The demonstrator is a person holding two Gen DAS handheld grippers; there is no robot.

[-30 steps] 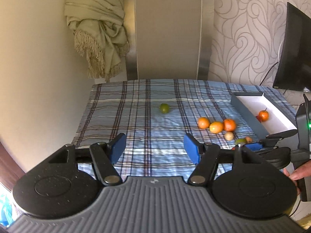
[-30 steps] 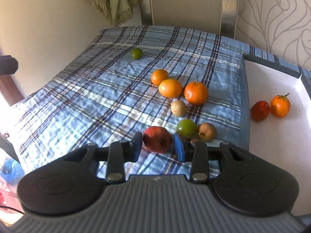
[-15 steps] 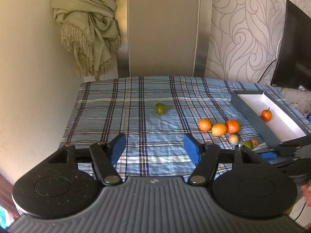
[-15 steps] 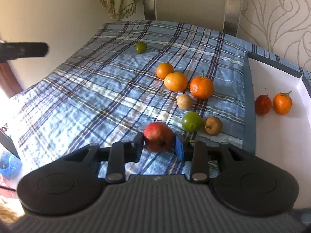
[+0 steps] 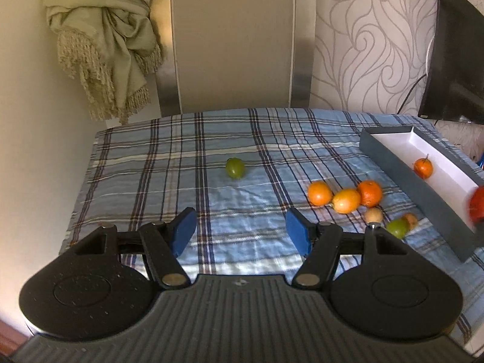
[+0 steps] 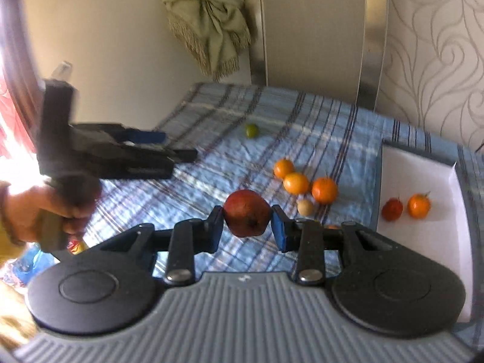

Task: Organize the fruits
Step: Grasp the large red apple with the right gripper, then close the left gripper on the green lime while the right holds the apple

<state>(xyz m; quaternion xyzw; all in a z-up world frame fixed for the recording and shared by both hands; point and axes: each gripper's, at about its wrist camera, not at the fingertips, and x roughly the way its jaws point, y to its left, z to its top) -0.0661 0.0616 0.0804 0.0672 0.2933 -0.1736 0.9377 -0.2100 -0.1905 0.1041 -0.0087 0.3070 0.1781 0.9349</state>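
Observation:
My right gripper (image 6: 247, 225) is shut on a dark red pomegranate (image 6: 247, 213) and holds it in the air above the checked tablecloth (image 6: 211, 157). My left gripper (image 5: 240, 231) is open and empty over the near part of the cloth; it also shows in the right wrist view (image 6: 148, 136). Three oranges (image 5: 346, 196) lie in a row, with a pale fruit (image 5: 373, 214), a green fruit (image 5: 397, 227) and a brownish fruit (image 5: 411, 219) beside them. A lone lime (image 5: 235, 168) lies mid-table. The grey box (image 5: 420, 187) holds an orange (image 6: 419, 206) and a red fruit (image 6: 392, 209).
A wall runs along the left side, with a knotted curtain (image 5: 106, 36) in the corner. A chair back (image 5: 233, 39) stands behind the table. A dark screen (image 5: 456, 57) stands at the far right. The box sits at the table's right edge.
My right gripper has lifted the pomegranate off the cloth and risen, tilting back. My left gripper has drawn back and up a little, still open.

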